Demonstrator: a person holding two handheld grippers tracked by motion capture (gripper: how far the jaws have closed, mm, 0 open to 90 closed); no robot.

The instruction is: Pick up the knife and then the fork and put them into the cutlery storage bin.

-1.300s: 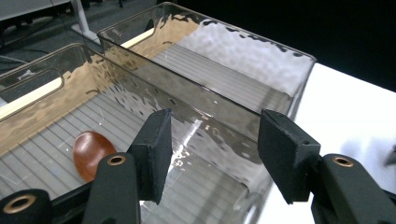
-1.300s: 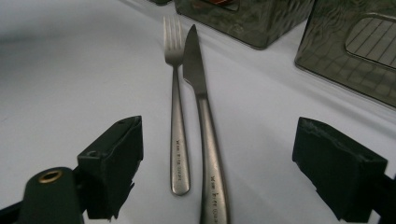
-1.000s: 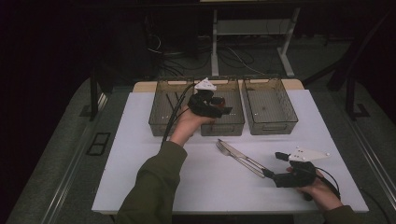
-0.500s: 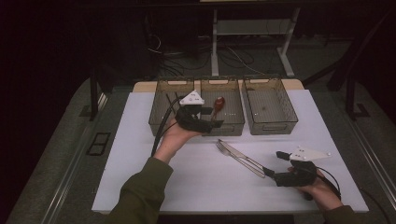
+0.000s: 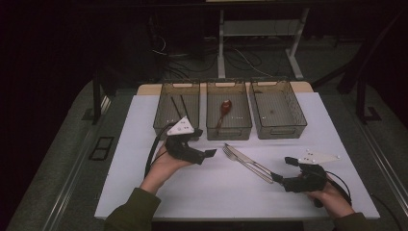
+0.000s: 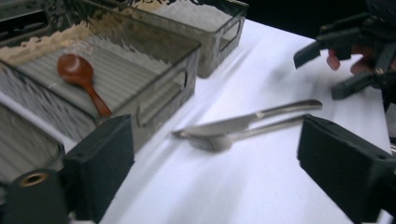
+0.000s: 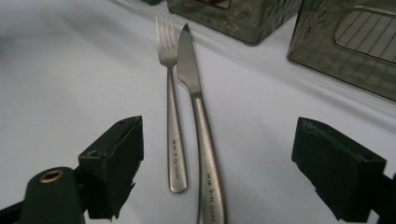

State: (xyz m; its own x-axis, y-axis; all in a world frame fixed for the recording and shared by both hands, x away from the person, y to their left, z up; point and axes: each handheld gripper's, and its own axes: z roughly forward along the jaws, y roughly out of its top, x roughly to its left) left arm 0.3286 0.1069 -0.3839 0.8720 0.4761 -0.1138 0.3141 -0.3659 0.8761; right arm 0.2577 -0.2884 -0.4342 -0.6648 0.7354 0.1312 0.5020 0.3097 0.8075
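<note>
A steel fork (image 7: 171, 100) and knife (image 7: 195, 98) lie side by side on the white table, tips toward the bins; the pair (image 5: 246, 161) sits at the table's middle. My right gripper (image 7: 219, 140) is open, its jaws either side of the two handles without touching them, and it stays low by the handle ends (image 5: 284, 169). My left gripper (image 5: 204, 144) is open and empty, left of the fork's tines, aimed along the cutlery (image 6: 215, 154). A brown wooden spoon (image 5: 224, 108) lies in the middle bin (image 5: 229, 133), as the left gripper view confirms for the spoon (image 6: 77, 72).
Three smoky clear bins stand in a row at the back. The left bin (image 5: 162, 126) holds dark chopsticks (image 5: 179, 108); the right bin (image 5: 281, 131) has nothing large in it. White table surface lies in front of and beside the cutlery. The right gripper (image 6: 348, 56) faces the left one.
My left gripper drew back from above the middle bin to the table near the fork, leaving the spoon lying in that bin. The right gripper barely moved.
</note>
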